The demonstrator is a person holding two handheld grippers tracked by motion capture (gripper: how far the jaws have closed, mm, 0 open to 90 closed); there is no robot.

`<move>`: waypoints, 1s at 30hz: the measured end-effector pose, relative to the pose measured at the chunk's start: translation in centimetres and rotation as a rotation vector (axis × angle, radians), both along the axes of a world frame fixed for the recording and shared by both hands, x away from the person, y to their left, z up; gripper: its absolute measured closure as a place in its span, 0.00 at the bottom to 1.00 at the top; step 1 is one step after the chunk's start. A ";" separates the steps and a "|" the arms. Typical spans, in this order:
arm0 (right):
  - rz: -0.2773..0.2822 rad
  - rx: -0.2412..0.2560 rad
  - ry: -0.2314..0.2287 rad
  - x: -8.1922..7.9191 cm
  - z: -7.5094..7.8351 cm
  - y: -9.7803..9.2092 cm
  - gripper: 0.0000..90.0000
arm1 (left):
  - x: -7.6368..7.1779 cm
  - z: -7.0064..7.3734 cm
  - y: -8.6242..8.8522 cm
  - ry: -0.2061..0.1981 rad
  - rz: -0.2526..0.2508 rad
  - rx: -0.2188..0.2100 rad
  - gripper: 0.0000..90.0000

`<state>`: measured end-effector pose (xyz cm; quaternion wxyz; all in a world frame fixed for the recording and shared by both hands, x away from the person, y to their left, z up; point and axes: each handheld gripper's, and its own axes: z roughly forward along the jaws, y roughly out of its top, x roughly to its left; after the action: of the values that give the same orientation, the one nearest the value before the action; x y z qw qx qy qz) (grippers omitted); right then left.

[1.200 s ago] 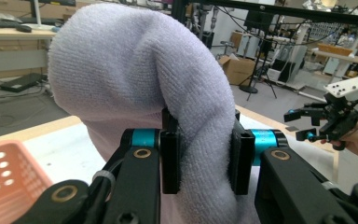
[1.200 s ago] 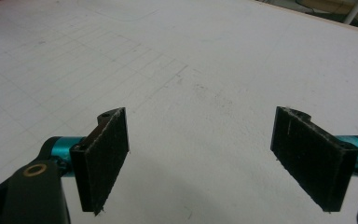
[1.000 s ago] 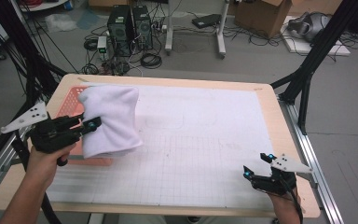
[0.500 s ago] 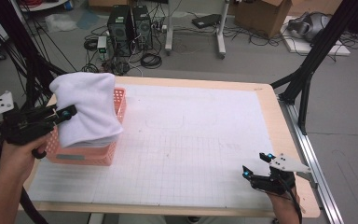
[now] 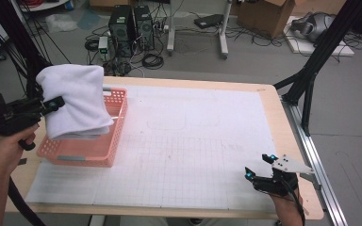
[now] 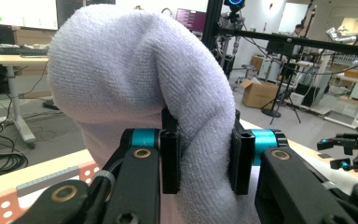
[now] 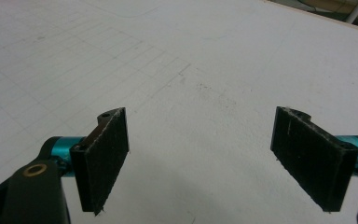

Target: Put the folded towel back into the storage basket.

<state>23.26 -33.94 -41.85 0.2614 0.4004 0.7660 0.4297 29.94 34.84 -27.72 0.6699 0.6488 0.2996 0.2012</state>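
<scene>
White towel (image 5: 75, 101) in left gripper (image 5: 52, 103) above pink basket (image 5: 87, 150)

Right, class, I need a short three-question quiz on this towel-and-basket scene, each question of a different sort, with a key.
1. True or false: the left tool is shut on the white towel.
2. What lies under the towel? A) a pink basket B) a metal tray C) a cardboard box
3. How do the right tool's jaws stand?

Key: 1 true. 2 A. 3 Wide open, nothing between them, above the white gridded mat.
</scene>
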 end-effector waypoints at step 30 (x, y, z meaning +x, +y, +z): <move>-0.015 -0.025 0.007 0.4 -0.3 0.2 0.20 | 4.5 -7.7 1.5 0.096 -0.017 0.044 0.79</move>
<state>23.62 -33.78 -42.17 0.2665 0.4043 0.7692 0.4169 34.39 36.30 -35.39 0.6419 0.6750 0.3213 0.1706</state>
